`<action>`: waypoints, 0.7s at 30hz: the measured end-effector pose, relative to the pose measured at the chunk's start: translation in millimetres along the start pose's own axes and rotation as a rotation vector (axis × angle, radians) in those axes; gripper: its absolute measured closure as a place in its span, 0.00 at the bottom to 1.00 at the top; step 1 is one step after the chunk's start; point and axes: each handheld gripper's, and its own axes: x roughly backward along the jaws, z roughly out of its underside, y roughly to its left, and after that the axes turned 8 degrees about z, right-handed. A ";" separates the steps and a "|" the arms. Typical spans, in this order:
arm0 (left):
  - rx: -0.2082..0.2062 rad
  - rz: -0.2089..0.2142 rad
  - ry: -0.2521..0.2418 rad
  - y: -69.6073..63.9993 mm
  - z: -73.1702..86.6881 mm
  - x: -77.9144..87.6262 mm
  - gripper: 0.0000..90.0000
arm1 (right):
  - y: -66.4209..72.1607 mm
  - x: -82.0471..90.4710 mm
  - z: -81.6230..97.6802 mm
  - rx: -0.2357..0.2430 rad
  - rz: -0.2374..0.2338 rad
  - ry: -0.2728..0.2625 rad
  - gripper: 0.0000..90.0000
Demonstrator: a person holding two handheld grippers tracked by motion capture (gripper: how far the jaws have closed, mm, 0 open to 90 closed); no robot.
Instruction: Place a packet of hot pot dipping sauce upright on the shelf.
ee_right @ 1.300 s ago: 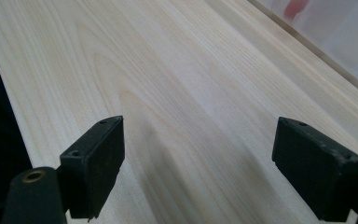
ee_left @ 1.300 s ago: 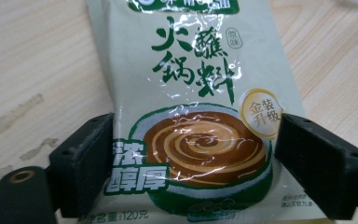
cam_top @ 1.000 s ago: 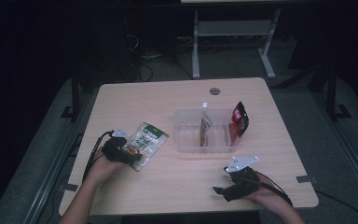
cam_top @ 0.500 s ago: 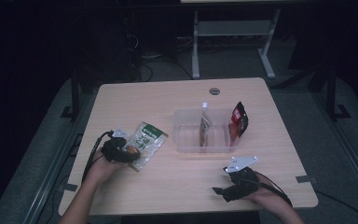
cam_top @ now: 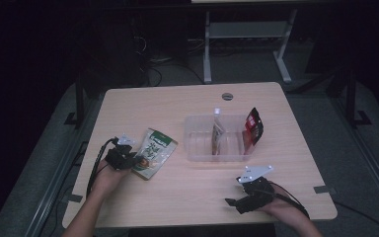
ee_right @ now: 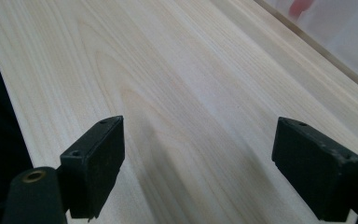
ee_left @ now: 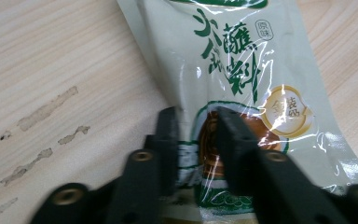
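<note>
Snack packet [ee_left: 242, 93]: flat on the table [cam_top: 177, 202], left of the clear tray [cam_top: 197, 148]. Left gripper [ee_left: 196, 135]: fingers just closed, pinched on the packet's near edge. Right gripper [ee_right: 200, 154]: held wide, nothing held. Risk: slick film, narrow bite; packet may be dropped when lifted.

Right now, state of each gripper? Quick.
Left gripper: jaws have just been closing, now pinching an edge of the green-and-white snack pouch lying on the table.
Right gripper: open, nothing between the jaws.
</note>
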 end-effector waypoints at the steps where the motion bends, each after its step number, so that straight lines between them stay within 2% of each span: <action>1: -0.005 0.002 -0.003 0.4 0.0 0.3 0.85 | 0.1 -0.1 0.0 0.000 0.000 0.001 0.18; 3: 0.002 0.012 -0.009 0.5 -0.1 0.8 0.91 | 0.1 -0.4 0.1 0.001 -0.001 0.001 0.18; 8: 0.017 0.035 -0.016 2.8 -0.3 2.0 0.97 | 0.1 -2.2 0.8 0.011 0.004 0.011 0.18; 10: 0.018 0.037 -0.020 2.7 -0.3 2.6 0.98 | -0.3 -3.7 1.6 0.024 0.009 0.022 0.18; 16: 0.025 0.088 -0.048 -0.1 -1.6 5.5 0.99 | -0.7 -6.7 1.6 0.025 0.013 0.033 0.18; 21: 0.002 0.127 -0.070 -4.6 -5.1 13.1 0.99 | -0.7 -7.0 1.1 0.023 0.019 0.020 0.18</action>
